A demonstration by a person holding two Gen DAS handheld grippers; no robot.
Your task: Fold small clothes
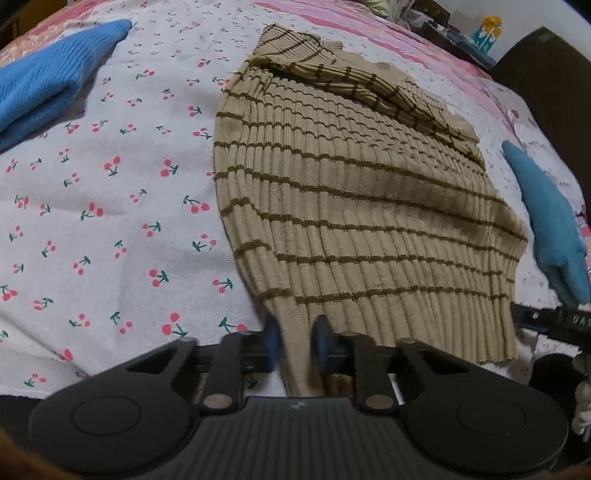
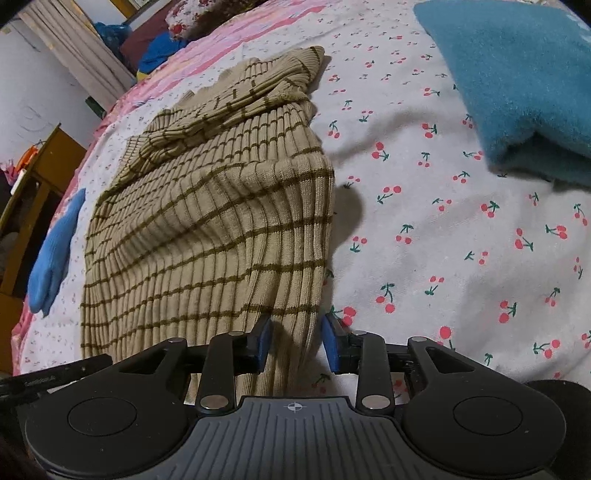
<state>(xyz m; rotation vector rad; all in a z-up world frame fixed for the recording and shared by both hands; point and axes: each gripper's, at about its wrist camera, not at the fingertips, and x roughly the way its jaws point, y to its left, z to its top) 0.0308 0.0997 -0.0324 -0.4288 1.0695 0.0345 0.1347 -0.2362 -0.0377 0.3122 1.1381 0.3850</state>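
Note:
A beige ribbed sweater with thin brown stripes (image 1: 351,184) lies spread on the cherry-print sheet (image 1: 110,203), one sleeve folded across its far end. My left gripper (image 1: 298,332) is shut on the near hem at the sweater's left corner, and the cloth fills the gap between the blue pads. In the right wrist view the same sweater (image 2: 221,221) rises in a ridge toward my right gripper (image 2: 297,343). That gripper is open. The right hem corner sits between its pads, touching the left one and clear of the right one.
A bright blue knit garment (image 1: 48,81) lies left of the sweater. A folded teal piece (image 2: 517,85) lies on its right. A pink patchwork cover (image 1: 369,33) borders the far side. Wooden furniture (image 2: 37,177) stands off the bed's left edge.

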